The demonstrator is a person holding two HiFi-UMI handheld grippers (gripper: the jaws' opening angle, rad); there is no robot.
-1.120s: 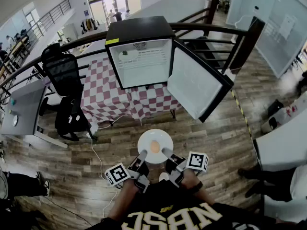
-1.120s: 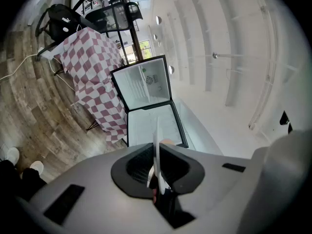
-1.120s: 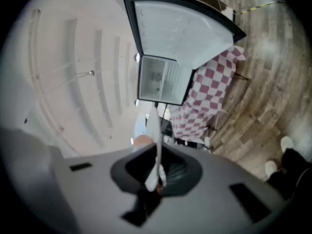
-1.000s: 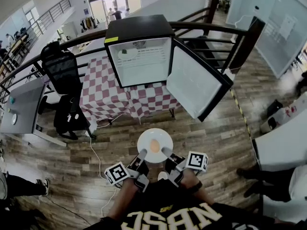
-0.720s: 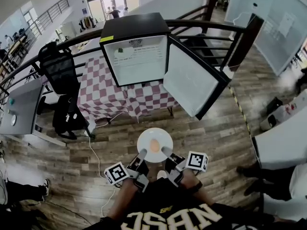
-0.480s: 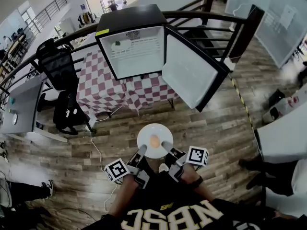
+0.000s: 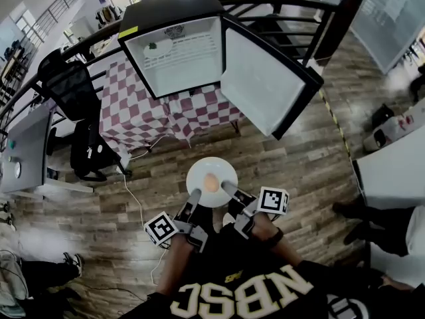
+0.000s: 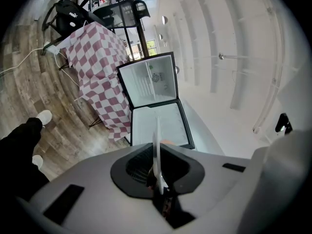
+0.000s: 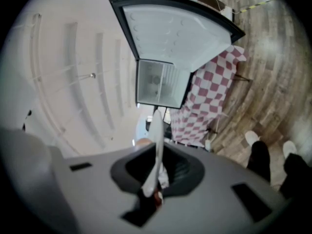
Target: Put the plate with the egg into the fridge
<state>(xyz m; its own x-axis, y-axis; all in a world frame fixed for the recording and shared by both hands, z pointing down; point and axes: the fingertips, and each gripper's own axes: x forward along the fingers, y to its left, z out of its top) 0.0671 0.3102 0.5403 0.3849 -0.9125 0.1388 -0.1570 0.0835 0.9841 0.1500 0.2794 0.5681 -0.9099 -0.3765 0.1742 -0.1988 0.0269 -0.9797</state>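
A white plate carrying a brown egg hangs level above the wooden floor, in front of the person's chest. My left gripper is shut on the plate's near-left rim, and my right gripper is shut on its near-right rim. In the left gripper view the plate stands edge-on between the jaws, as does the plate in the right gripper view. Ahead stands the black fridge with its white inside showing and its door swung open to the right.
The fridge rests on a table with a red-and-white checked cloth. A white dish sits on its upper shelf. A black office chair and bag stand left of the table. A white cable runs over the floor. Black railings run behind.
The fridge and table have grown larger and slid left in the head view as the person came nearer. The plate stays level in both grippers, a little further forward and lower.
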